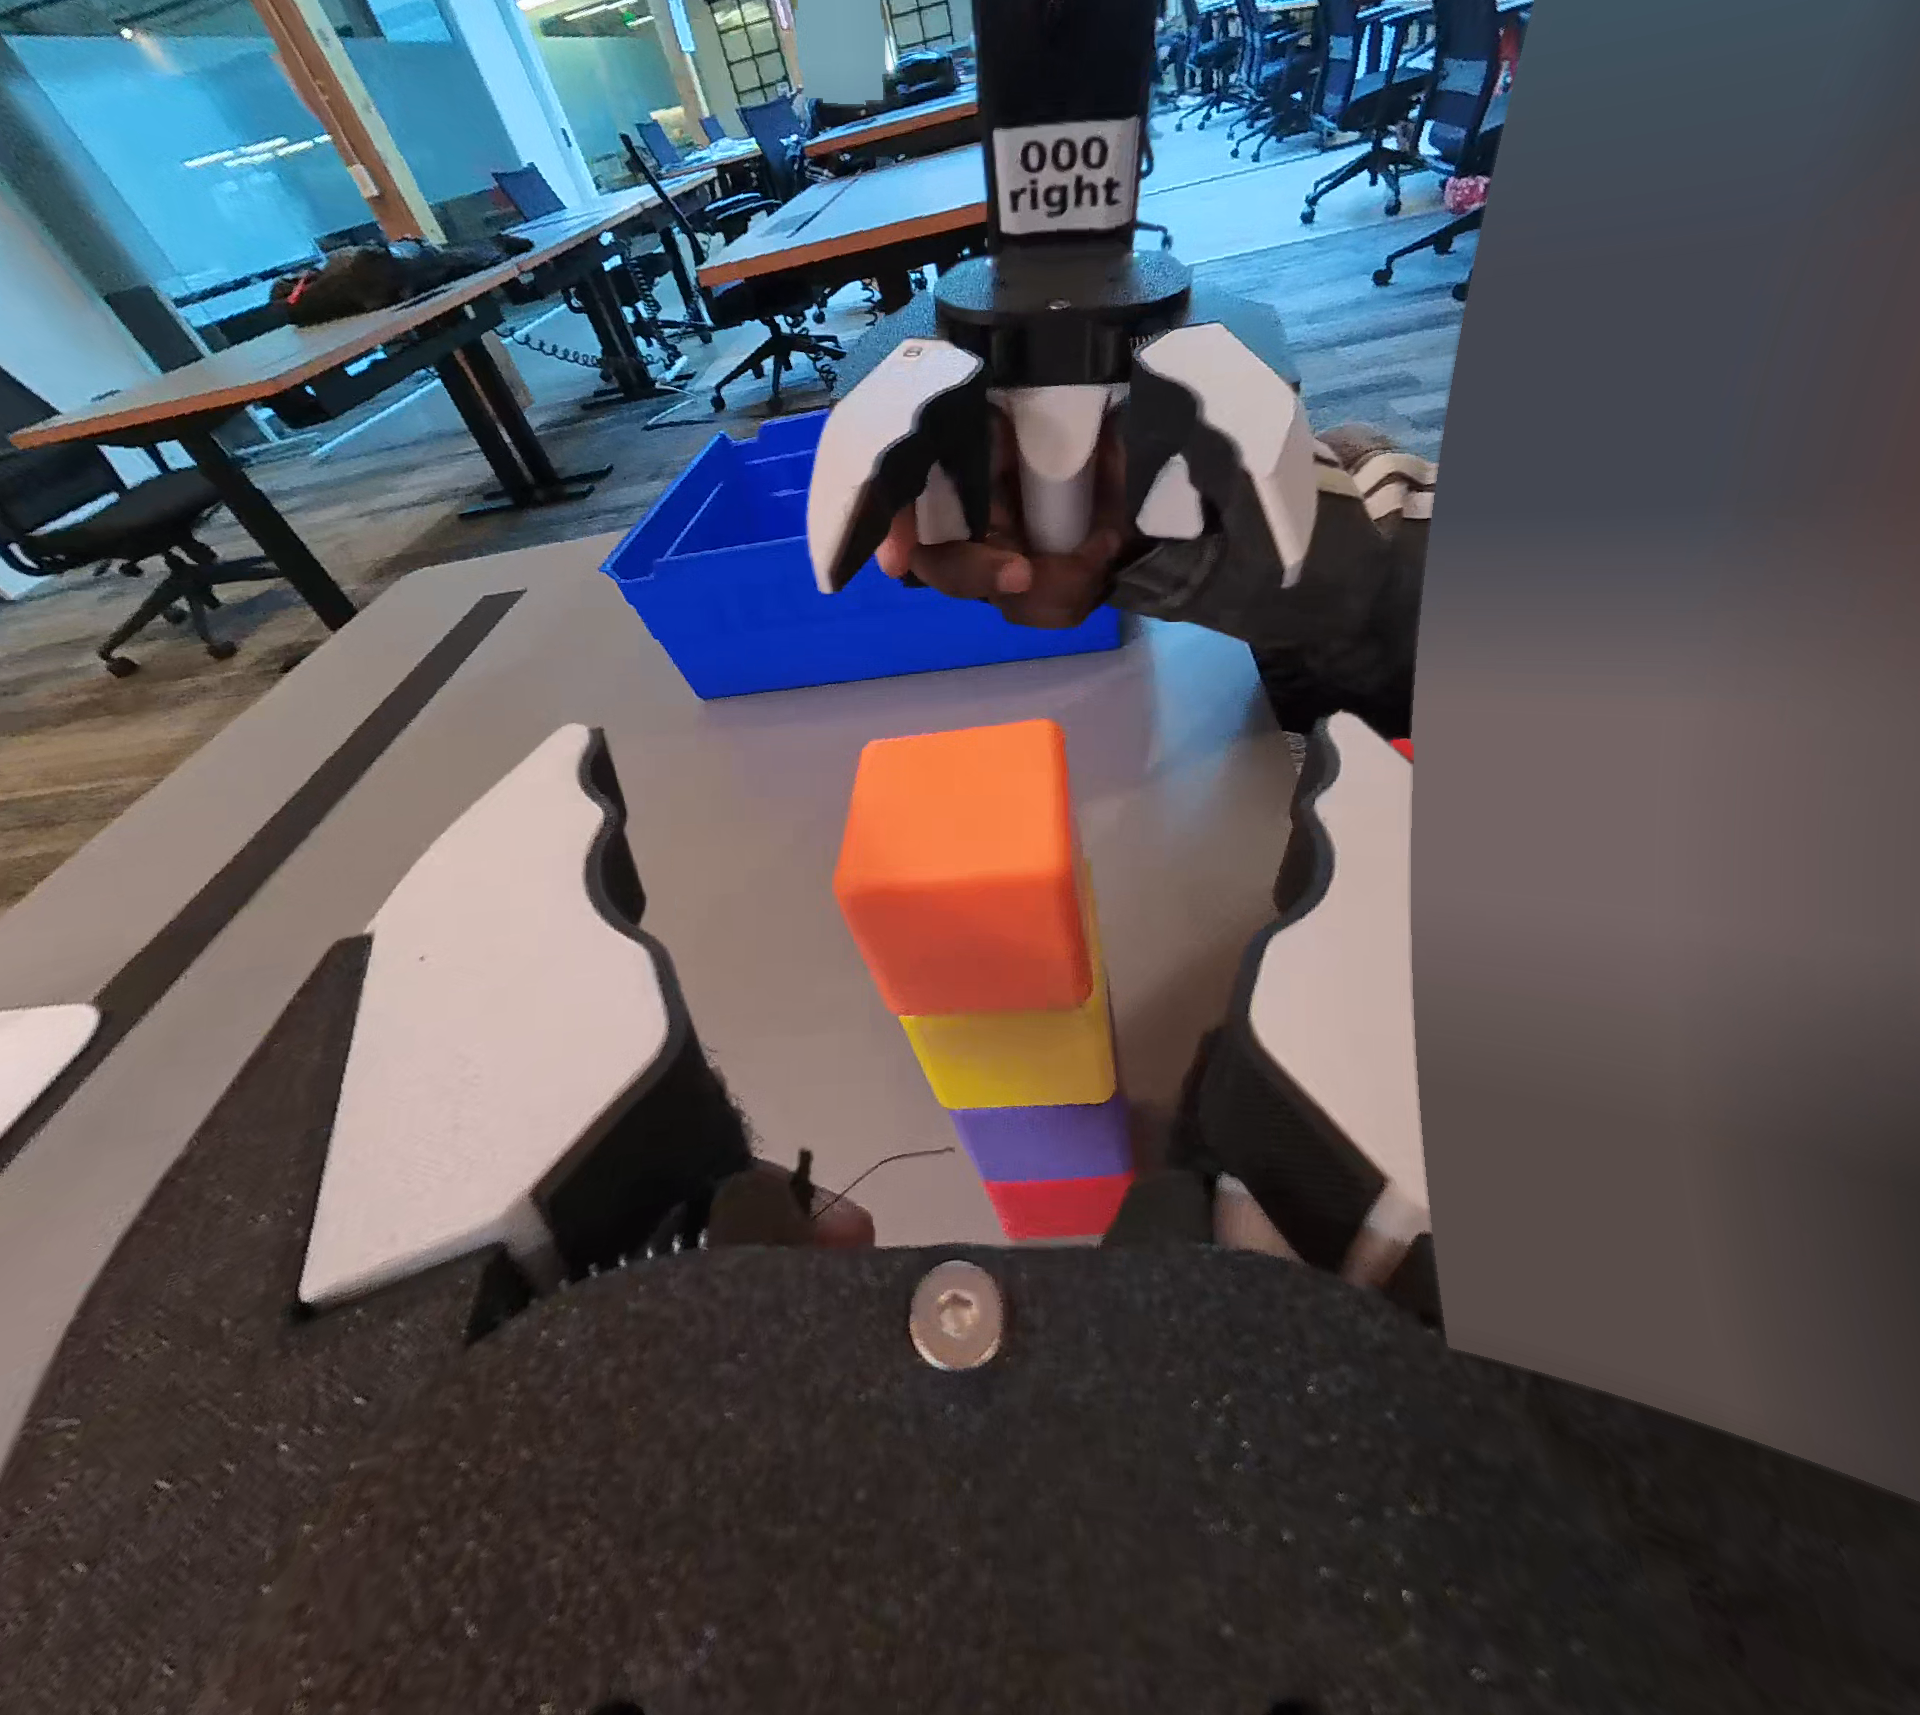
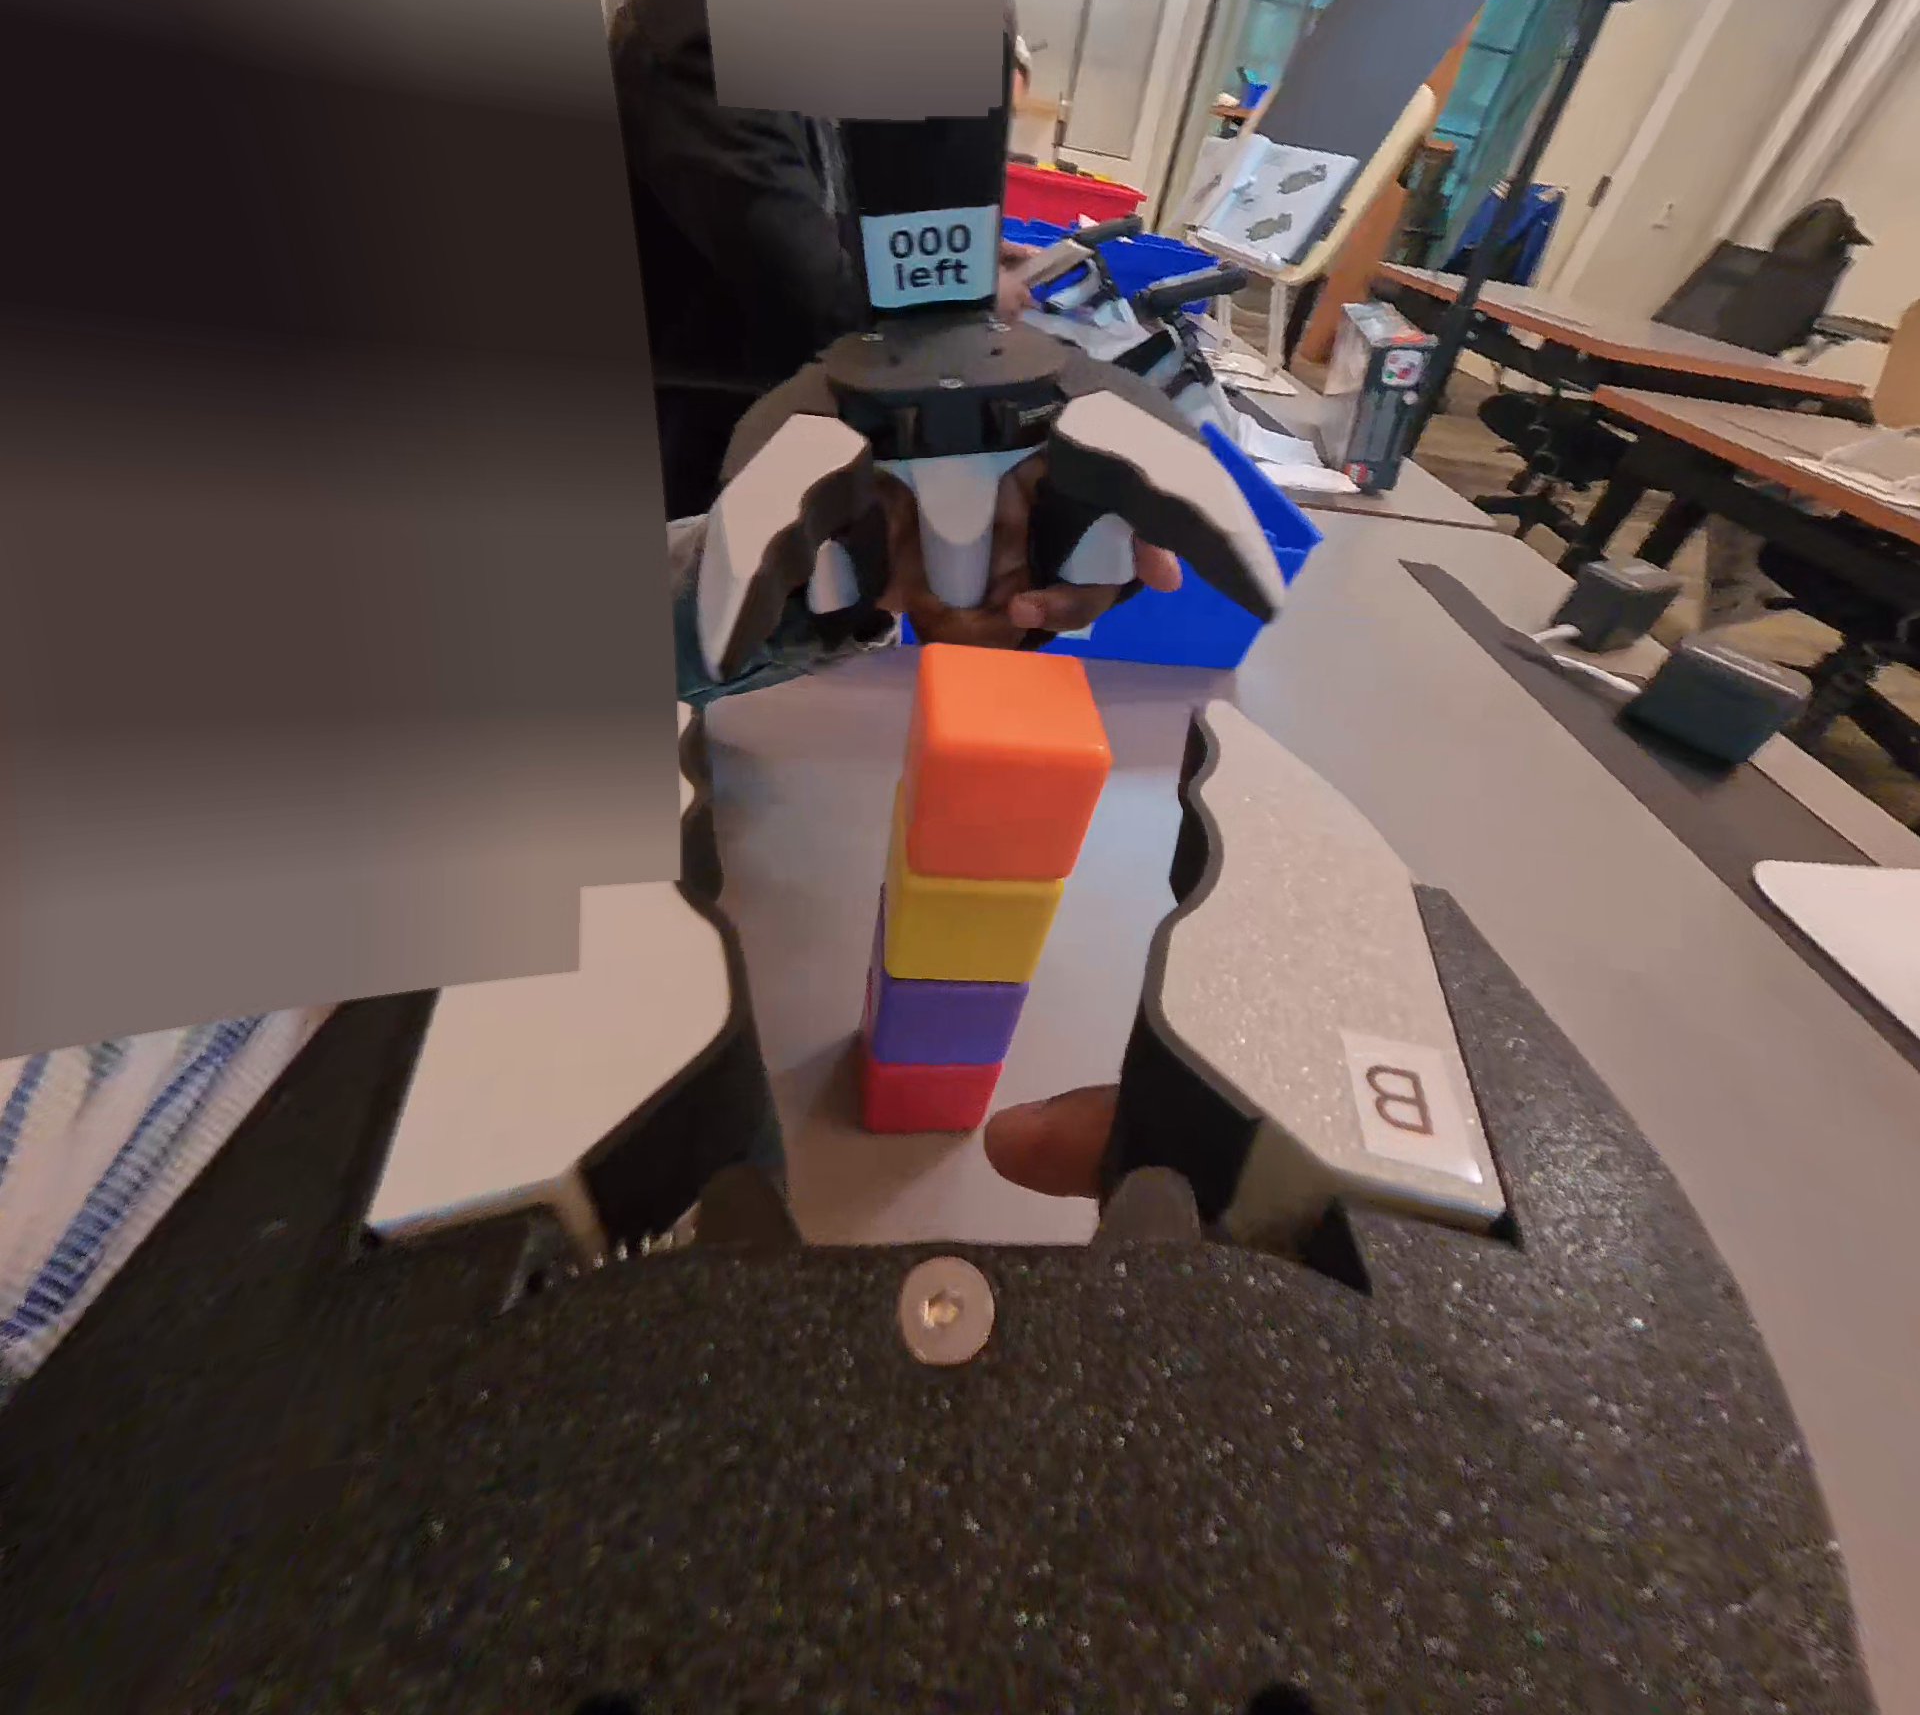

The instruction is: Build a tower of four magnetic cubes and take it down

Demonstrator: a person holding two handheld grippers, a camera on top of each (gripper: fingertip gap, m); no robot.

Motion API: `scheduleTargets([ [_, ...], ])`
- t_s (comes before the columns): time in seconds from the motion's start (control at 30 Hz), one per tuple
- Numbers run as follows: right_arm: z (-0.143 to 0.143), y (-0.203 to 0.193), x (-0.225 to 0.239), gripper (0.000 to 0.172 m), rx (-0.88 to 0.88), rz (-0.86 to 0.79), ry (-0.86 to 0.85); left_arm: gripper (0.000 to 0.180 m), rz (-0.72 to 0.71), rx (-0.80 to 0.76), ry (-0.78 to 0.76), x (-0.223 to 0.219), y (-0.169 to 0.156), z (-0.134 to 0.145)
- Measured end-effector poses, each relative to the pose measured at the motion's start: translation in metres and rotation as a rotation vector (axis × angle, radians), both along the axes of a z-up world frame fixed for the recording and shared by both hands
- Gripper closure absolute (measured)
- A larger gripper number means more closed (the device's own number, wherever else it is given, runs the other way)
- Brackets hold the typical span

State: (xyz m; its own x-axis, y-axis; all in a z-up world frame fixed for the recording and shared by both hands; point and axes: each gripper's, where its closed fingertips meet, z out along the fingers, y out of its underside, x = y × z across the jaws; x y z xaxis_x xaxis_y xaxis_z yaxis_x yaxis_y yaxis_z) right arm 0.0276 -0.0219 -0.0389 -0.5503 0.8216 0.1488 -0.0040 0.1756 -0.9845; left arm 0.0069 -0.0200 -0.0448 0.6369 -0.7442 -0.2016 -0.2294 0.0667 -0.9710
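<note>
Both pairs of fingers stand spread wide with nothing in them. The left gripper (image 1: 961,772) has its white finger (image 1: 499,990) well to one side of the stack and the other finger (image 1: 1340,969) off to the other side, with bare table showing between each dark pad and the cubes. The right gripper (image 2: 940,730) is the same: its labelled finger (image 2: 1299,969) and the partly masked finger (image 2: 582,1042) flank the stack without touching it.

The tower (image 2: 966,886) stands on the grey table (image 1: 748,834) between both grippers, which face each other across it. From top to bottom it runs orange cube (image 1: 966,865), yellow cube (image 1: 1013,1057), purple cube (image 1: 1044,1140), red cube (image 1: 1055,1203). The top of the stack sits near the fingertips of each gripper and the base lies deep in toward each palm. All four cubes are up, so the building looks done and the taking down comes next.

The risk is in how the stack sits. The cubes are not squarely aligned; each one is offset a little from the one below, so the column looks stepped. A finger closing off centre on the orange cube could push sideways and tip the whole column. The magnets may also hold the yellow cube to the orange one, so a lift could drag more than one cube and topple the rest. Behind the tower, a blue bin (image 1: 727,605) rests on the table.
</note>
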Motion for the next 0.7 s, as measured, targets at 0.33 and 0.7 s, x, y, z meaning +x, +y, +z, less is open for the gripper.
scheduleTargets([
  [0.33, -0.017, -0.001, -0.034, 0.097, -0.023, -0.035, -0.104, 0.073, -0.001, -0.236, -0.07, -0.002, 0.014, -0.059],
  [0.7, -0.038, -0.001, -0.037, 0.11, -0.045, -0.031, -0.159, 0.106, -0.05, -0.111, -0.165, 0.01, 0.002, -0.065],
])
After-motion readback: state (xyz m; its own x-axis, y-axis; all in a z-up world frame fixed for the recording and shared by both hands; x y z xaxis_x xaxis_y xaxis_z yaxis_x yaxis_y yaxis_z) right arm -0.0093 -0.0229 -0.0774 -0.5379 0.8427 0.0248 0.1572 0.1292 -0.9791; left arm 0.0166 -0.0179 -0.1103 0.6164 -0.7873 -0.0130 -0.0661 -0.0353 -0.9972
